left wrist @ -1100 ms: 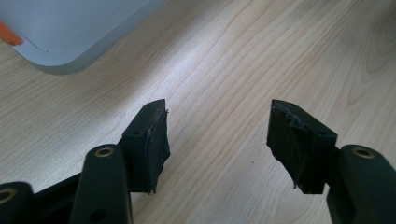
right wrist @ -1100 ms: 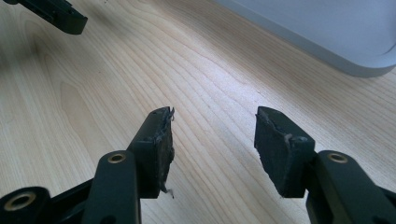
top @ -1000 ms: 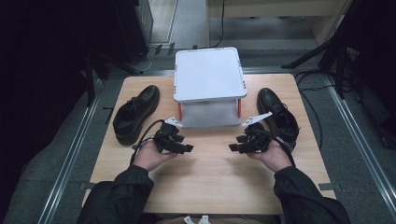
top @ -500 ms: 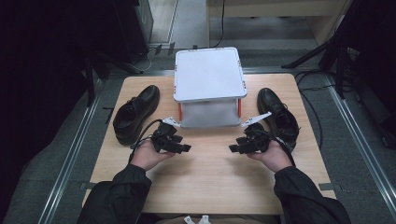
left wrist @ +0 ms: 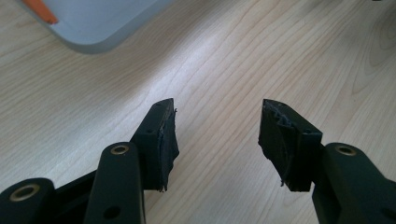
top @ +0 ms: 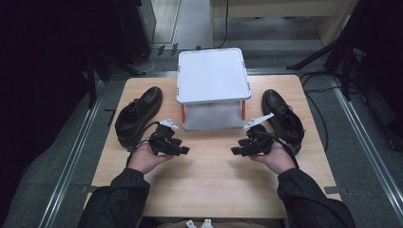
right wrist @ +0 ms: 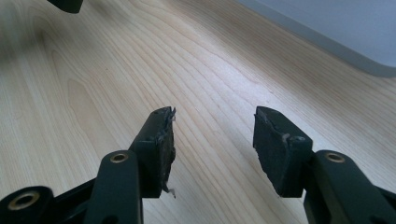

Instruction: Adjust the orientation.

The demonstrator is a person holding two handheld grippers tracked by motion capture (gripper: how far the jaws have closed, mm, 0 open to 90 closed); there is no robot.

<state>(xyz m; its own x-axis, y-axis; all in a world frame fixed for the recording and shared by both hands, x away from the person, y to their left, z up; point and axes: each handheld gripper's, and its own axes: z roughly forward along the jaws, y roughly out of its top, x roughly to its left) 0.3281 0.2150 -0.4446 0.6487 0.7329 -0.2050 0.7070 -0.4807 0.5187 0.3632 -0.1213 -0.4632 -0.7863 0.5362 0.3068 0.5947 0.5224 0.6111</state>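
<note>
Both grippers rest on the near half of the pale wooden table (top: 209,180), jaws apart and empty; the left gripper (top: 184,150) has just been narrowing its gap, the right gripper (top: 235,151) points toward it. The nearest objects are two black leather lace-up shoes: left shoe (top: 138,114), right shoe (top: 283,118). Approach each from its near side. The white lidded plastic box (top: 212,76) between them limits inward swing.

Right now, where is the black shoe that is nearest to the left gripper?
In the high view, the black shoe lies on the left side of the wooden table, left of the white box and just beyond the left gripper.
</note>
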